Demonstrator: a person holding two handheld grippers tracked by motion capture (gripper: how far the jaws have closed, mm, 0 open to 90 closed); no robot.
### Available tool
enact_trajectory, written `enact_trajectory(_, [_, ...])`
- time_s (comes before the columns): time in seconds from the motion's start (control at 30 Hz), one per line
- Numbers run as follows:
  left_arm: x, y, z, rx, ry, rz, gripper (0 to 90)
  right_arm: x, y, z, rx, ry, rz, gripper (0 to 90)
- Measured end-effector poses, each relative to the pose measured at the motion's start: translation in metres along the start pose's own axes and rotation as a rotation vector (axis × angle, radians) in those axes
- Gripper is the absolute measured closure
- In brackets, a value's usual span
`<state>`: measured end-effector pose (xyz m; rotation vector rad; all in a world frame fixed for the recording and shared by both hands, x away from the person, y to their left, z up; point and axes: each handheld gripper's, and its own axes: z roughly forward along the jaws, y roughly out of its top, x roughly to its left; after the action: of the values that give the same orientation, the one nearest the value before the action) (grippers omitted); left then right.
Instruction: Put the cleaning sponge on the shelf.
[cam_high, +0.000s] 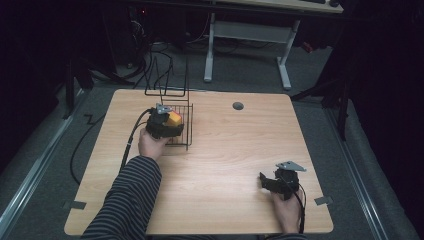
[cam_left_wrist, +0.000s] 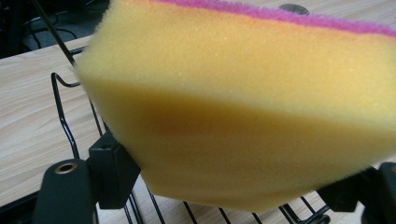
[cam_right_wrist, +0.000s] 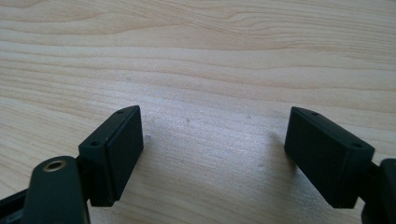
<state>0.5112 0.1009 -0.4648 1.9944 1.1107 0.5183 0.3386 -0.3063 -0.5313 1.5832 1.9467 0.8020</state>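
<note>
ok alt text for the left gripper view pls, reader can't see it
A yellow sponge with a pink scouring layer along its top edge is clamped between the left gripper's black fingers, close to the camera. Below and behind it are the bars of a black wire rack standing on a light wooden table.

In the high view the counter (cam_high: 215, 165) takes up the middle of the frame. A wire basket (cam_high: 181, 125) stands on it in the upper left part, its tall wire handle rising behind it at the far edge. The left gripper (cam_high: 167, 125) sits at the basket's left side, with a sponge (cam_high: 174, 118) between its fingers (cam_left_wrist: 109, 172) over the basket wires. A round hole (cam_high: 238, 106) lies to the right of the basket, near the far edge. The right gripper (cam_high: 272, 182) rests on the counter at the lower right, well apart from the basket.
</note>
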Motion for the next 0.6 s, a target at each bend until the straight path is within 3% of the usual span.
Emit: enact_trajectory(0.6, [0.0039,-0.0021,0.004,0.019,-0.011,-0.013,19.7,0.0,0.0,0.0,0.0,0.0,0.0,19.6])
